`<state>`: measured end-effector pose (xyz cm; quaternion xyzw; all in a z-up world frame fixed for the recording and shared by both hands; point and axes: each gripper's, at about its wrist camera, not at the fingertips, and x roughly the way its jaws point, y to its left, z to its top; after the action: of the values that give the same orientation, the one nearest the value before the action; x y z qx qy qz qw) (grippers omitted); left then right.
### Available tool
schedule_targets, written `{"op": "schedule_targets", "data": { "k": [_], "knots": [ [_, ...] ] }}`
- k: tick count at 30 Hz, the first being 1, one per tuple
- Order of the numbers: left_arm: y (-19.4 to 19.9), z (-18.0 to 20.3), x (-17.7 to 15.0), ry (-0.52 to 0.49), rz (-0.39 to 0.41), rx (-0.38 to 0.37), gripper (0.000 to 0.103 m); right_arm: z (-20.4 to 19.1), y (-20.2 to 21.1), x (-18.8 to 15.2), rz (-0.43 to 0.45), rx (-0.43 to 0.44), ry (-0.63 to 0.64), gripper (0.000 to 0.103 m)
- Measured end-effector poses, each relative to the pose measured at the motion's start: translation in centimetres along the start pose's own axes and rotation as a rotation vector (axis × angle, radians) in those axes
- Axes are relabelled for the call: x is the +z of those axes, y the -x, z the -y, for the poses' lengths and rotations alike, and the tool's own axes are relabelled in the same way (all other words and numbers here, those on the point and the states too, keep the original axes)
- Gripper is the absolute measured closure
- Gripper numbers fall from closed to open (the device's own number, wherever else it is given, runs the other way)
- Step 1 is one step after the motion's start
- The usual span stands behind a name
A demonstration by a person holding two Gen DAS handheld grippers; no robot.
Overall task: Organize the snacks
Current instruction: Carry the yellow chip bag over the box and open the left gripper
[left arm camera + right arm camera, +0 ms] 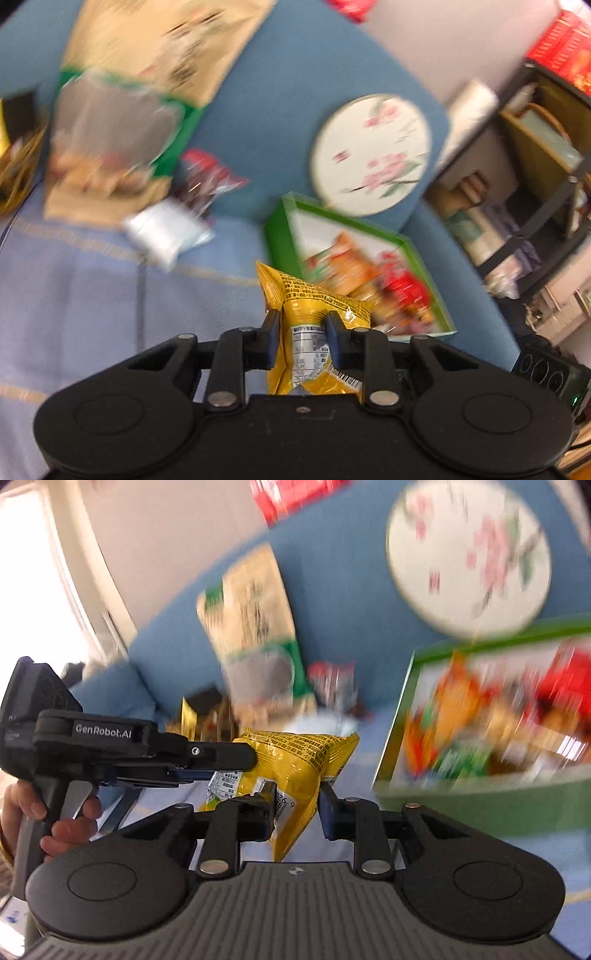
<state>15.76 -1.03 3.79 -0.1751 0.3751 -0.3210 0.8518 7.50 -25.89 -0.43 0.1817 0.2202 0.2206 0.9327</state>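
Blur smears the green tray (284, 236) and its heaped snacks beyond reading. Both grippers clamp one yellow snack bag (310, 332), lifted above the striped blue cloth (92, 288): the left gripper (302, 325) pinches it tight, the right gripper (295, 801) grips its lower part. Only the right wrist view shows the person's hand (55, 819) on the left gripper's handle.

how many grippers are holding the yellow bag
2: the left gripper pinches the yellow bag from the left side, and the right gripper clamps its lower part from below.
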Motion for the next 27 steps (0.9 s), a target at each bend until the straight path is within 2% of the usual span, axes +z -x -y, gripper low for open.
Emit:
{"op": "schedule_targets", "data": {
  "k": [4,10,14,18,19,20,21,22,23,24,27],
  "knots": [
    [-2.2,3.0,1.7,-0.059,0.026,-0.035,0.096,2.0,1.5,1.6,0.088,-0.056,-0.01,0.06],
    [-7.7,6.4,5.0,-0.13,0.037,-0.074,0.095,5.3,2.0,3.8,0.203,-0.182,-0.035,0.06],
    [-10.7,7.9,5.9,-0.156,0.044,-0.069,0.095,7.4,1.5,4.9,0.229,-0.241,0.003,0.06],
    [-13.4,7.8,5.8,-0.146,0.026,-0.052,0.095,8.8,0.4,5.3,0.234,-0.283,0.038,0.06],
    [-14.0,7.7,5.6,-0.151,0.016,-0.044,0.092,9.1,-0.1,5.1,0.234,-0.304,0.056,0.059],
    [-14.6,7.5,5.5,-0.156,0.007,-0.024,0.084,9.3,-0.6,4.8,0.231,-0.34,0.074,0.056],
    [-15.1,7.2,5.3,-0.158,0.006,-0.002,0.055,9.5,-1.2,4.7,0.217,-0.385,0.09,0.045],
    [-15.3,6.9,5.1,-0.155,0.011,0.017,0.021,9.8,-1.8,4.4,0.179,-0.428,0.106,0.036],
    [-15.3,6.6,4.9,-0.148,0.024,0.04,0.01,9.9,-2.0,4.1,0.162,-0.454,0.114,0.027],
    [-15.1,6.2,4.7,-0.139,0.04,0.058,0.001,10.0,-1.7,4.0,0.166,-0.467,0.118,0.027],
    [-14.1,5.1,4.5,-0.122,0.051,0.079,0.0,9.9,-0.9,4.2,0.19,-0.447,0.079,0.025]
  ]
}}
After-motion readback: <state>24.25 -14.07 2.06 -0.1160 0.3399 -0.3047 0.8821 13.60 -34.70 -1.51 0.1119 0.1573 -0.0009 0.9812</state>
